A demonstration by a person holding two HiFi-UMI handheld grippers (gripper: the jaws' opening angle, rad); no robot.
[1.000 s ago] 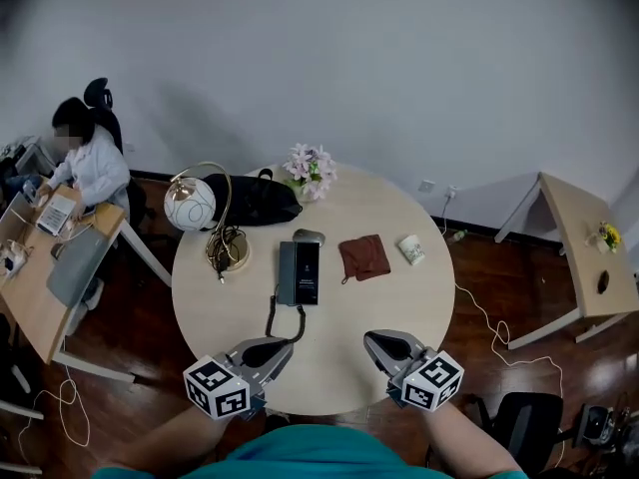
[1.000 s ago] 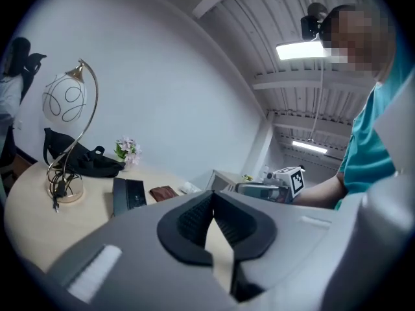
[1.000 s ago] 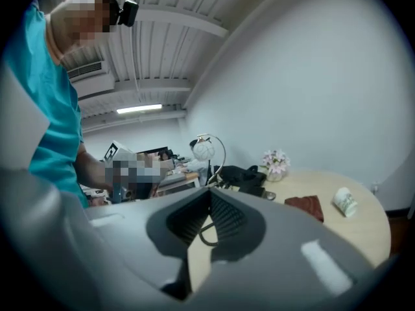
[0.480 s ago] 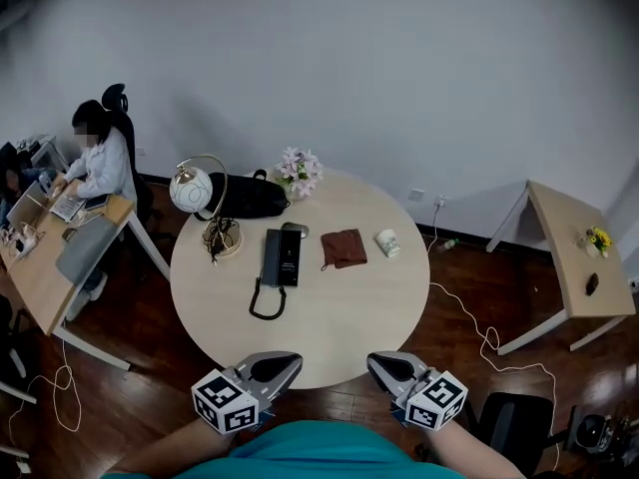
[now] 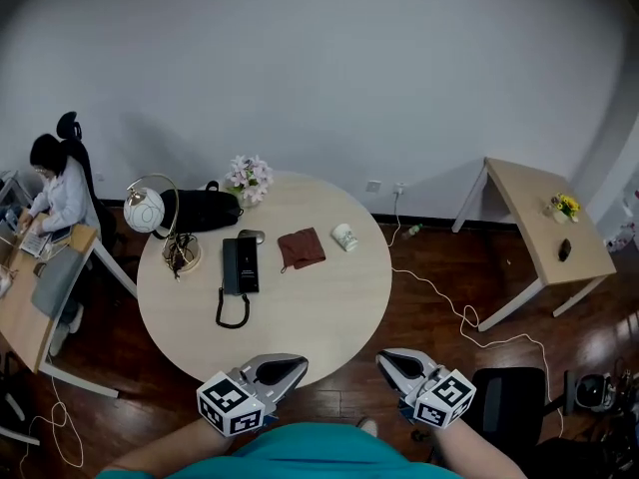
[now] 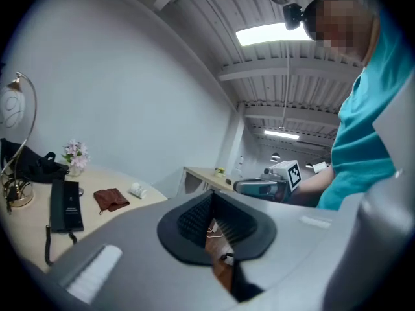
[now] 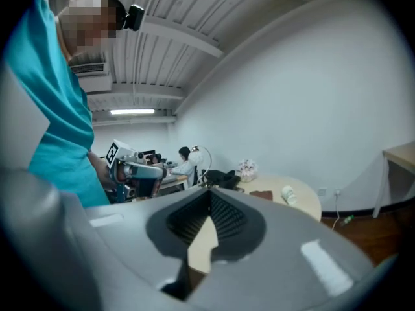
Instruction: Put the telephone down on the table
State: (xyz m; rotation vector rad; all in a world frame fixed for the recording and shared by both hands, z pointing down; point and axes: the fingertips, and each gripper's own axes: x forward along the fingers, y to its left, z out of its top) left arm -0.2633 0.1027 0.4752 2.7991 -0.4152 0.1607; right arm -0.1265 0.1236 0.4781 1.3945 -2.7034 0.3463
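Left claw and right claw hang just off the near edge of the round surface in the head view. The telephone lies flat on the surface's left part, well apart from both.

Left gripper view: jaws pressed together, nothing between them.

Right gripper view: likewise closed and empty (only the surface shows beyond).

The telephone is already down, so I judge the task done.

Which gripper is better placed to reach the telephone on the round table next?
Left, probably: the telephone lies left of centre on the table, nearer the left gripper than the right gripper. Both are shut and empty.
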